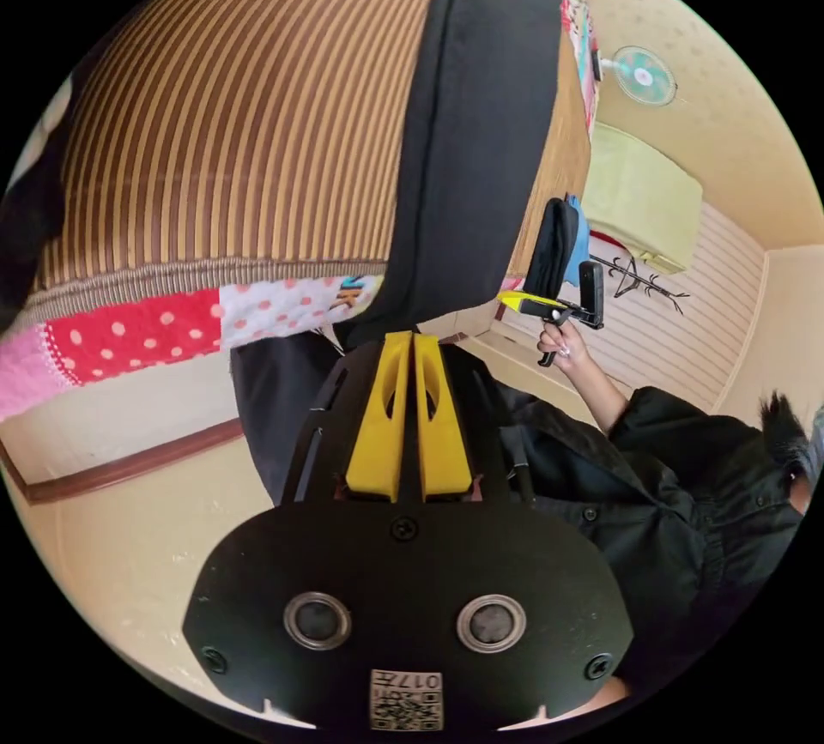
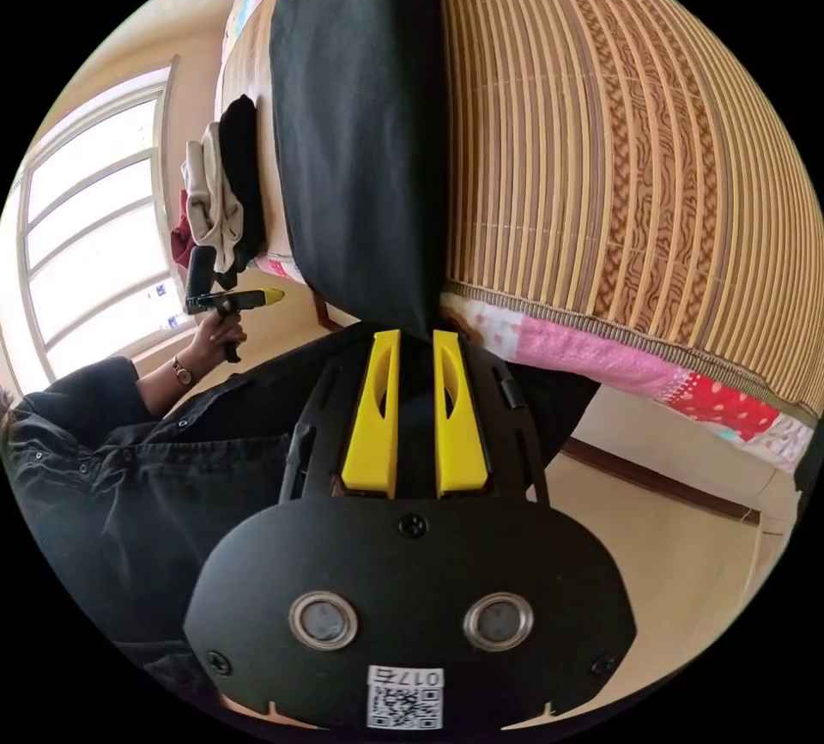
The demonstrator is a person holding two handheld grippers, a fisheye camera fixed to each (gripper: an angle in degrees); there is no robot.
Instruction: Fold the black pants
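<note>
The black pants lie in a long narrow strip on a striped bamboo mat, one end reaching the bed's edge. My left gripper has its yellow jaws pressed together on that end. In the right gripper view the same pants run away from my right gripper, whose jaws hold the end's edge with a thin gap between them. Each gripper also shows in the other's view, held in a hand at the pants' side edge: the right gripper and the left gripper.
The mat covers a bed with a pink and red dotted quilt edge. A pile of clothes sits at the bed's far side by a window. A person in a black shirt stands close. Beige floor lies below.
</note>
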